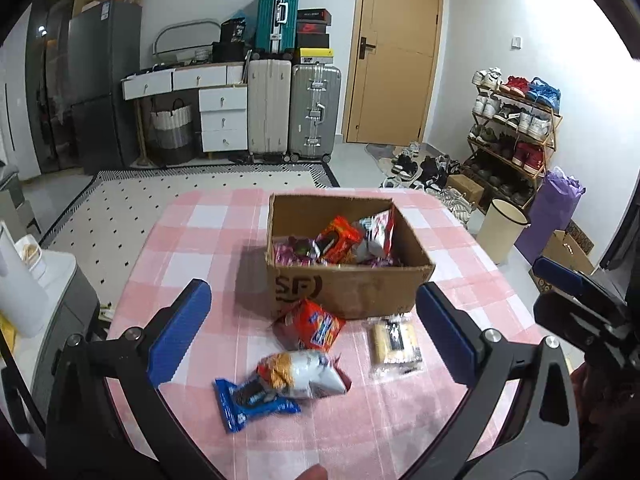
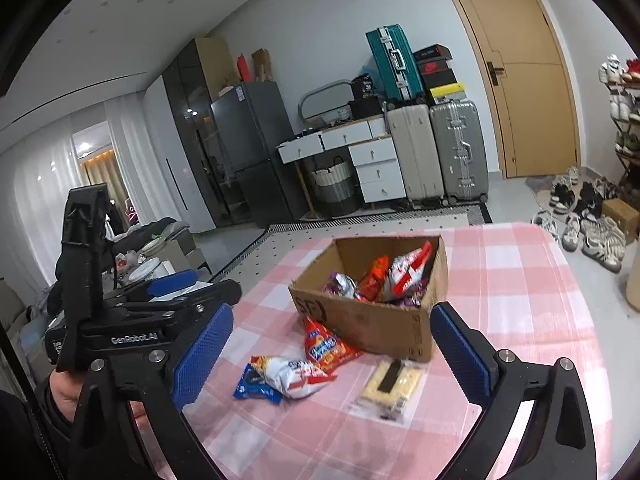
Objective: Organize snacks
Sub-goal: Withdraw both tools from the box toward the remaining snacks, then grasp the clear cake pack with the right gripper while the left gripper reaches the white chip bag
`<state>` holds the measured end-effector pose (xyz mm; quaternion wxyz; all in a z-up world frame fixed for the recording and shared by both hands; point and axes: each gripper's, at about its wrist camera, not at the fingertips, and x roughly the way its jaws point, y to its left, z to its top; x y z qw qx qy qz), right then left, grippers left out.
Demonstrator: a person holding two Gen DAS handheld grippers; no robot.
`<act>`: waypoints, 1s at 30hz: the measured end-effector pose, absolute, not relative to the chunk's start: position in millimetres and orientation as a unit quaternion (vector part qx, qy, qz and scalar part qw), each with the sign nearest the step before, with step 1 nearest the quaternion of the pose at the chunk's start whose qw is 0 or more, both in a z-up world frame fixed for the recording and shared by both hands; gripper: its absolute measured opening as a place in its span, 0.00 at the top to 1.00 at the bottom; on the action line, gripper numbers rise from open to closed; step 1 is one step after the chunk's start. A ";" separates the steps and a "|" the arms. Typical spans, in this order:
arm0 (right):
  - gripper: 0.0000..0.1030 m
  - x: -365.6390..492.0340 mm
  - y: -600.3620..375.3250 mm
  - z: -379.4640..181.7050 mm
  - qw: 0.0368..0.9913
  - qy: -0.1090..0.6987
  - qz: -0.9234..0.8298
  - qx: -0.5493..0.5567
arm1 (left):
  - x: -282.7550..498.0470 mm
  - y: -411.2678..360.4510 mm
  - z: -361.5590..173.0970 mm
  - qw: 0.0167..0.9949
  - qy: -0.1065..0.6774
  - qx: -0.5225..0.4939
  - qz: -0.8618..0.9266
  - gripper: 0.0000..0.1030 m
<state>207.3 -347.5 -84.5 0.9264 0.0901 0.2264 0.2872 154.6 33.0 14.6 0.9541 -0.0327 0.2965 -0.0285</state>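
A cardboard box (image 1: 352, 288) (image 2: 372, 320) with several snack packs inside stands on the pink checked table (image 1: 200, 240) (image 2: 520, 280). In front of it lie a red pack (image 1: 316, 326) (image 2: 326, 348), a white and orange pack (image 1: 304, 374) (image 2: 294, 372), a blue cookie pack (image 1: 250, 402) (image 2: 254, 388) and a clear pack of yellow wafers (image 1: 396, 344) (image 2: 390, 386). My left gripper (image 1: 314, 334) hangs open above the loose packs, nothing between its fingers. My right gripper (image 2: 332, 352) is open too, holding nothing. Each gripper shows at the edge of the other's view.
A cream bin (image 1: 502, 232) and a shoe rack (image 1: 516, 128) stand right of the table. Suitcases (image 1: 294, 112) and white drawers (image 1: 222, 120) line the far wall by a wooden door (image 1: 396, 52). A white appliance (image 1: 24, 280) sits at the left.
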 end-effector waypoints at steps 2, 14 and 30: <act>0.02 208.2 -348.3 -92.7 0.927 0.235 0.279 0.089 | 149.7 35.0 5.6 0.953 0.301 -0.041 -0.019 0.01; 0.02 223.3 -344.7 -155.3 0.915 0.295 0.257 0.102 | 133.4 50.4 -51.3 0.945 0.321 -0.065 -0.012 0.01; 0.11 276.2 -323.0 -209.5 0.898 0.369 0.226 0.081 | 140.6 67.3 -100.1 0.929 0.358 -0.090 -0.010 0.01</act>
